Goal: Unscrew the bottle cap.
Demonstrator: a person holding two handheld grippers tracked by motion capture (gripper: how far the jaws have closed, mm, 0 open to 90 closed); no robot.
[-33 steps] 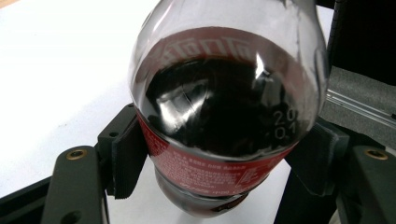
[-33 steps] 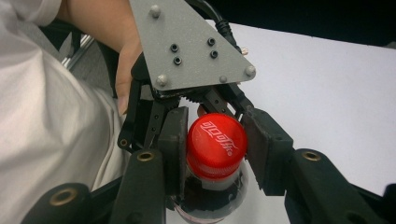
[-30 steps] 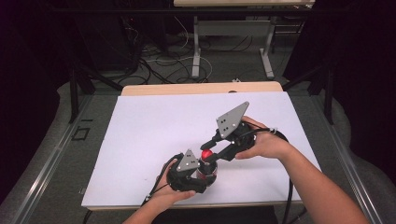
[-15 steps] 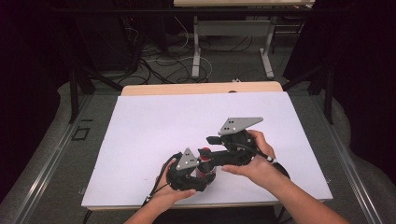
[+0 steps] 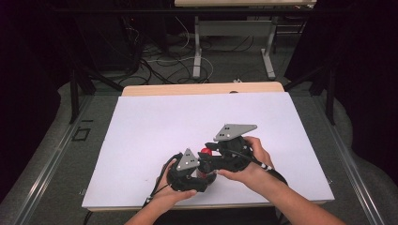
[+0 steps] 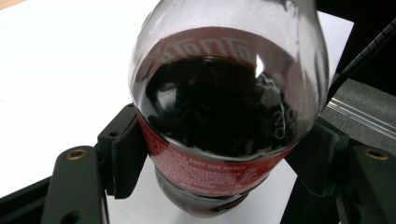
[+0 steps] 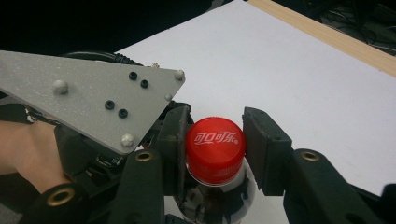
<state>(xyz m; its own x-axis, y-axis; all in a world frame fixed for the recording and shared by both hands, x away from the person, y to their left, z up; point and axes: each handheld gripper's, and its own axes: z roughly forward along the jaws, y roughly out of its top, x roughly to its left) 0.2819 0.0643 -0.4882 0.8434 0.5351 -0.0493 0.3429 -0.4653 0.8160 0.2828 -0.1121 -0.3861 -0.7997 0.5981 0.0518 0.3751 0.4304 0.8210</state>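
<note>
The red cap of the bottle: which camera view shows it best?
The right gripper view: the red cap faces the camera, its white lettering sharp, between the right hand-held gripper pads. The high view shows it as a small red spot between both devices. The left gripper view gives the dark-filled bottle body.

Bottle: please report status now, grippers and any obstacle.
Left gripper shut on bottle. Right gripper has just closed on red cap. Nothing in the way.

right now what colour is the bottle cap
Red with white lettering; the bottle cap shows best in the right gripper view.
</note>
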